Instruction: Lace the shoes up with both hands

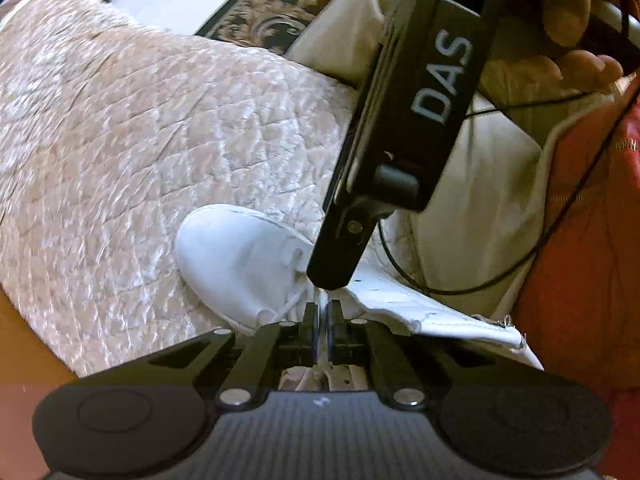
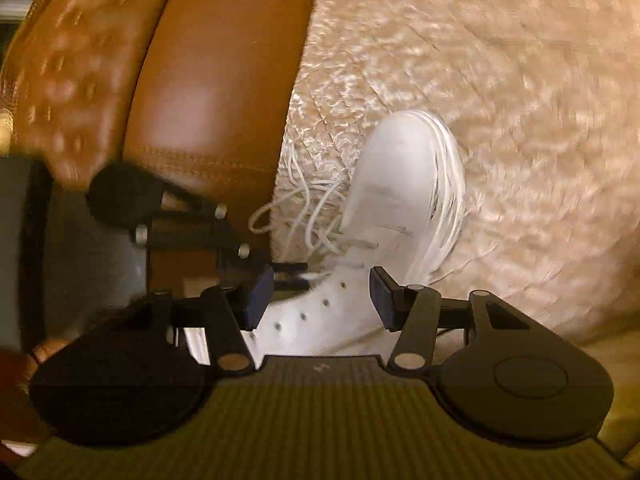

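A white high-top shoe (image 1: 236, 256) lies on a quilted cream cover, toe to the left in the left wrist view. My left gripper (image 1: 324, 316) points down over the shoe's throat and is shut on a thin white lace (image 1: 323, 300) that runs up between its pads. In the right wrist view the shoe (image 2: 400, 184) points away, and loose lace loops (image 2: 304, 208) trail off its left side. My right gripper (image 2: 322, 300) stands open above the eyelet flap (image 2: 324, 308), its pads clear of it. The left gripper (image 2: 296, 270) shows at the left, pinching the lace beside the shoe.
The quilted cover (image 1: 140, 140) spreads under the shoe. A brown leather seat edge (image 2: 208, 100) borders it. The person's hand (image 1: 568, 12) holds the right gripper's black body (image 1: 420, 112). A thin black cable (image 1: 500, 276), cream trousers (image 1: 480, 200) and red cloth (image 1: 580, 280) lie to the right.
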